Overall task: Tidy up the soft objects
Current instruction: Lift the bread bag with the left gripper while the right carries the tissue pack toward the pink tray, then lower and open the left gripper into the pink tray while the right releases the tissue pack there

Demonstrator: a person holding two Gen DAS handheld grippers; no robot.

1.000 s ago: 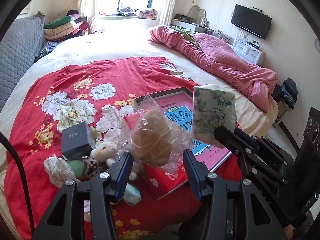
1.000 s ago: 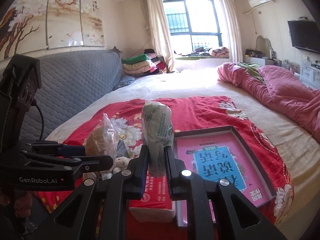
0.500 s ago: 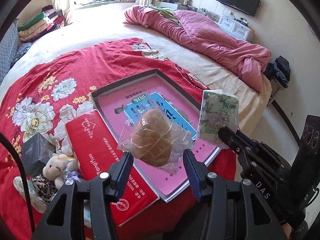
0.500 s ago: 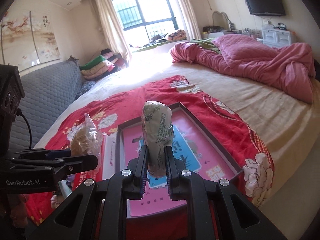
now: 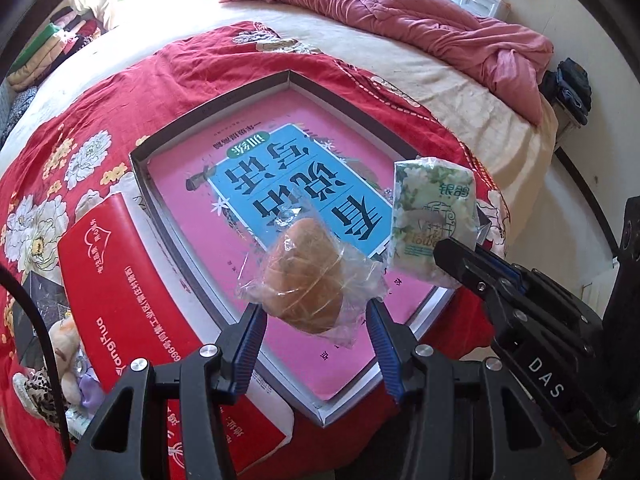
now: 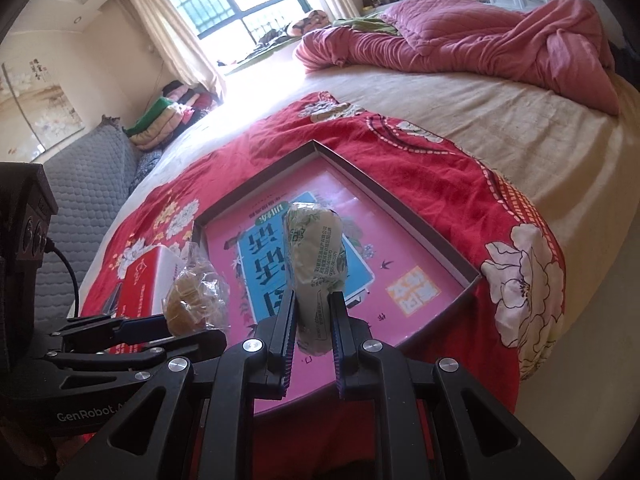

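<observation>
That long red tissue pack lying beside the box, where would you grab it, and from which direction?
Take the red tissue pack across its narrow width, near the middle, coming down from above. It lies flat on the red quilt, long and soft, so its long sides are the only reachable faces; the box crowds one side.

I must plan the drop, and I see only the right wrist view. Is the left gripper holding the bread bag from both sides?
Observer: Yes. In the left wrist view the bagged bread sits between both blue pads of the left gripper, above the shallow box.
Operator: Are other soft things outside the box?
Observer: A plush toy lies on the red cover beside the red tissue box.
Operator: What is on the front of my pack?
Observer: The tissue pack in the right gripper shows a green flower print.
</observation>
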